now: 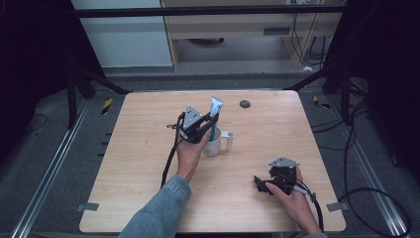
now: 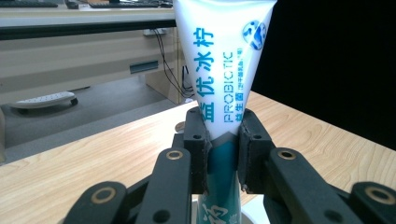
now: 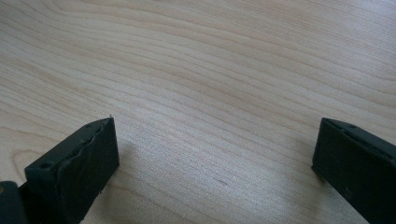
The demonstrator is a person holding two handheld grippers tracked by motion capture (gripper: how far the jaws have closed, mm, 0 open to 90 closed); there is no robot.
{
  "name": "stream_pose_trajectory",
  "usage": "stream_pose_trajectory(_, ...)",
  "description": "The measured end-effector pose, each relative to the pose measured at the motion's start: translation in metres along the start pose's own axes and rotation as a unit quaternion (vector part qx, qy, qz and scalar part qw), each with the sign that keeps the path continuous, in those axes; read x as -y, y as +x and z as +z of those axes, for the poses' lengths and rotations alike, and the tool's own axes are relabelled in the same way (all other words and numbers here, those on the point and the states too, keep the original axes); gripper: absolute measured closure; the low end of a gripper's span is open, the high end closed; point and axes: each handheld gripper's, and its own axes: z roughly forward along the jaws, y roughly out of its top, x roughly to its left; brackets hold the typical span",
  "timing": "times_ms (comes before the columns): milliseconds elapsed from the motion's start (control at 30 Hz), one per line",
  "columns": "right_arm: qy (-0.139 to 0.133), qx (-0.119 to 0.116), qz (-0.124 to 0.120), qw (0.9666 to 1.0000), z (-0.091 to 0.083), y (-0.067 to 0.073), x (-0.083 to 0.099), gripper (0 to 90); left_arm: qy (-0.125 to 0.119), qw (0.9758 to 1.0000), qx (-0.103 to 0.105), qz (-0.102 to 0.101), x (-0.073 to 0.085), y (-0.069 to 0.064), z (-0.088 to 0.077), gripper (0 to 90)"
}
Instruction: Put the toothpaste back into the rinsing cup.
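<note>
Near the middle of the high view, the left gripper (image 1: 212, 122) has its jaws clenched on a white and teal plastic toothpaste tube (image 1: 215, 113), which stands upright with its flat crimped end up and its lower end reaching down into a white ceramic mug with a handle (image 1: 218, 143) on the pale wooden desk (image 1: 143, 163). In the left gripper view the two black jaws press the tube (image 2: 219, 70) from both sides at the line where its white upper part meets its teal lower part (blue Chinese characters and the word PROBIOTIC run along the white part), and the mug's rim shows at the bottom edge of the frame. At the lower right of the high view, the right gripper (image 1: 262, 184) rests low on the desk, well apart from the mug. In the right gripper view its jaws stand wide apart and released, with bare wood grain (image 3: 210, 84) between them. A small dark round disc (image 1: 244, 103) lies on the desk near its far edge, in the upper centre of the high view.
</note>
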Motion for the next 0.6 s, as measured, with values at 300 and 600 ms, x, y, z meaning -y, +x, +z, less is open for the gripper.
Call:
stream_pose_trajectory(300,0.000,-0.001,-0.001,1.0000,0.000,0.000,0.000,0.6,0.006,1.0000,0.001,-0.002,0.006,-0.001,0.002,76.0)
stream_pose_trajectory(600,0.000,0.000,-0.002,1.0000,0.000,0.000,0.000,0.6,0.013,0.9999,0.000,-0.003,0.014,-0.002,0.004,76.0)
